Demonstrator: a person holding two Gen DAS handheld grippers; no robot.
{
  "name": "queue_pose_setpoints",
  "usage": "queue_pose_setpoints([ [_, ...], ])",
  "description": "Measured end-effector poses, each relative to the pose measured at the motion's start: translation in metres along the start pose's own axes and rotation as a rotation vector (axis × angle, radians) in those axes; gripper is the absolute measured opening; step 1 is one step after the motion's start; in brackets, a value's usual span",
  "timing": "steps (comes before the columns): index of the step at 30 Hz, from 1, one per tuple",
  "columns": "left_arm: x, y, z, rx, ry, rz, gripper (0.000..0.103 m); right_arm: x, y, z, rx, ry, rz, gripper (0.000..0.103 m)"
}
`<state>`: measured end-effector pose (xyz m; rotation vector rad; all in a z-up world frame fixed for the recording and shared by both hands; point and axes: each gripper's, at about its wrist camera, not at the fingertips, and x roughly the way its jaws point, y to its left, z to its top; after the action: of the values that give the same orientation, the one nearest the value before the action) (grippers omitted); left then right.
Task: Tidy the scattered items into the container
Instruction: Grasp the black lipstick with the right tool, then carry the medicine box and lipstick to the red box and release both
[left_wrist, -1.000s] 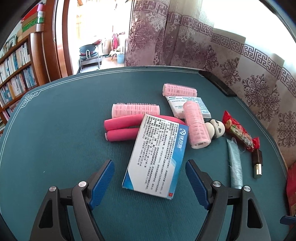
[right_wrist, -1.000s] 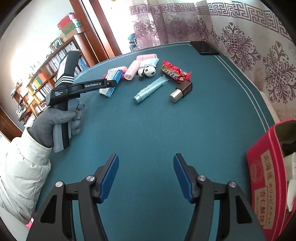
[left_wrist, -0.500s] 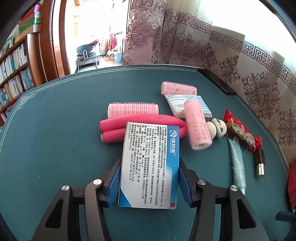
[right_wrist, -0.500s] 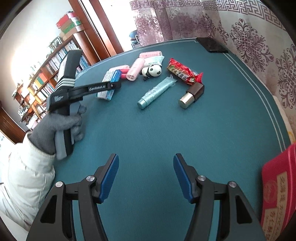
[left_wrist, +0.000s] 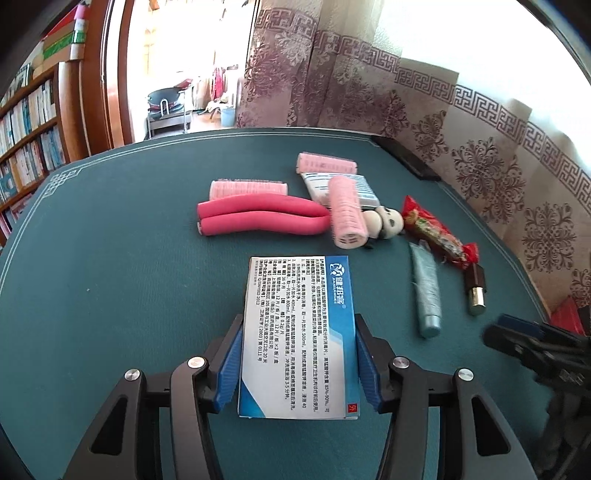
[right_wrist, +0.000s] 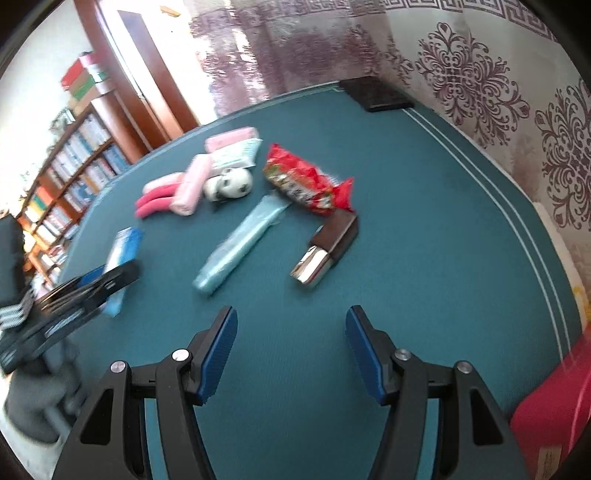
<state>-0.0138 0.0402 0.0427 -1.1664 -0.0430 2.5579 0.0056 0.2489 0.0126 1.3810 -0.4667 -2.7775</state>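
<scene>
My left hand-held gripper (left_wrist: 299, 365) has ribbed blue pads (left_wrist: 231, 365) on matt black plastic arms, clamped on a smooth printed cardboard box (left_wrist: 299, 332). The tabletop (left_wrist: 110, 277) is matt teal cloth. The pink foam rollers (left_wrist: 258, 218) look soft and dull. My right hand-held gripper (right_wrist: 291, 350) faces a lipstick (right_wrist: 325, 247) with a shiny metal end, a glossy red snack wrapper (right_wrist: 306, 184) and a pale-blue plastic tube (right_wrist: 240, 247).
</scene>
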Motion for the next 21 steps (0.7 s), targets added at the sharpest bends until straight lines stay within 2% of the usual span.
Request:
queue_pose_setpoints([
  [4,0.003,-0.001,-0.004,-0.005,0.007,-0.014,0.056,0.008,-0.002,0.016,-0.001,-0.032,-0.059,0.065],
  [6,0.006,0.000,-0.006,-0.009,0.016,-0.020,0.056,0.016,-0.005,0.026,0.006,-0.031,-0.089,0.060],
  [8,0.007,0.001,-0.008,-0.014,0.019,-0.023,0.056,0.023,-0.007,0.032,0.003,-0.033,-0.118,0.050],
  [13,0.008,0.003,-0.009,-0.024,0.016,-0.029,0.056,0.027,-0.007,0.038,-0.043,-0.045,-0.187,0.034],
  [16,0.008,0.001,-0.010,-0.019,0.016,-0.029,0.056,0.023,-0.008,0.032,-0.043,-0.041,-0.172,0.022],
  [21,0.007,-0.002,-0.010,-0.016,0.016,-0.034,0.056,0.006,-0.010,0.015,0.000,-0.032,-0.085,0.022],
])
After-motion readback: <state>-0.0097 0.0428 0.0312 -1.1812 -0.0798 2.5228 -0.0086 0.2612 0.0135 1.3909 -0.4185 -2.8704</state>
